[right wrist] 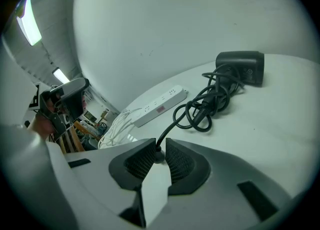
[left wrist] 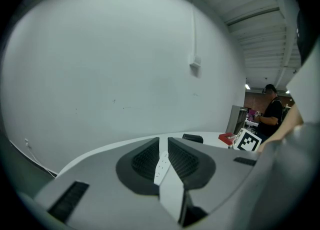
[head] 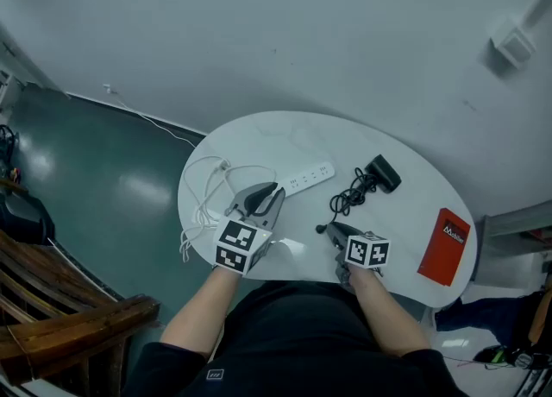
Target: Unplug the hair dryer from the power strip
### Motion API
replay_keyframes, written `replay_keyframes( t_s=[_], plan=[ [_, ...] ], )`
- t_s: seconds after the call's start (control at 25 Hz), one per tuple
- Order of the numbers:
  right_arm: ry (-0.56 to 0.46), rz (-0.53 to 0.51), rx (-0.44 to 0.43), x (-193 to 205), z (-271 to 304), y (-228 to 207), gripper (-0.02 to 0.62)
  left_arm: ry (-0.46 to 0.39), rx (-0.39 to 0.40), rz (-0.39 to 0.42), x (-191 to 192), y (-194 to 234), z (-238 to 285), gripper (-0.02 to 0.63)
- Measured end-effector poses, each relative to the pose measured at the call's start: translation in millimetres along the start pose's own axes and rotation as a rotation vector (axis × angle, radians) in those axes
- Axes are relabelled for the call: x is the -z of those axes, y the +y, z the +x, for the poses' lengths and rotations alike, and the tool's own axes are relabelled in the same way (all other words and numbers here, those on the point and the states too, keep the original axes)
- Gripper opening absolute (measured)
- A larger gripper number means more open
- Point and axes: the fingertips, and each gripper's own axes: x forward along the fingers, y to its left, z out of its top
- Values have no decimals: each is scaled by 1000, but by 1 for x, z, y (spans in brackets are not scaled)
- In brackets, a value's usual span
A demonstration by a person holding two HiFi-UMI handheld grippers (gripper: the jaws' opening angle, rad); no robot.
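The white power strip point(head: 309, 176) lies on the round white table point(head: 285, 141), its sockets empty. Right of it lies the black hair dryer point(head: 382, 173) with its coiled cord point(head: 349, 195). My right gripper point(head: 330, 230) is shut on the cord's plug point(right wrist: 157, 156), which sits between the pads in the right gripper view; the cord point(right wrist: 210, 101) runs from there to the dryer point(right wrist: 241, 66). My left gripper point(head: 274, 192) hovers at the strip's near end with a narrow gap between its jaws. Through that gap I see the strip point(left wrist: 161, 160) lying lengthwise, not gripped.
A loose bundle of white cable point(head: 205, 201) lies at the table's left edge beside the strip. A red box point(head: 445, 246) sits at the right edge. A wooden chair point(head: 60, 318) stands on the floor to the left. A person point(left wrist: 272, 114) stands far off.
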Motion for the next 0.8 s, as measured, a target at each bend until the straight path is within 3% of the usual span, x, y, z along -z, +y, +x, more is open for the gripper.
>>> replay_keyframes(
  t_s=[0.28, 0.64, 0.8],
  plan=[
    [-88, -165, 14, -52, -50, -15, 64, -45, -41, -8, -36, -14, 20, 55],
    [-369, -394, 43, -170, -142, 3, 60, -91, -64, 56, -92, -47, 35, 49],
    [-490, -451, 40, -208, -186, 16, 54, -113, -85, 49, -111, -58, 32, 46]
  ],
)
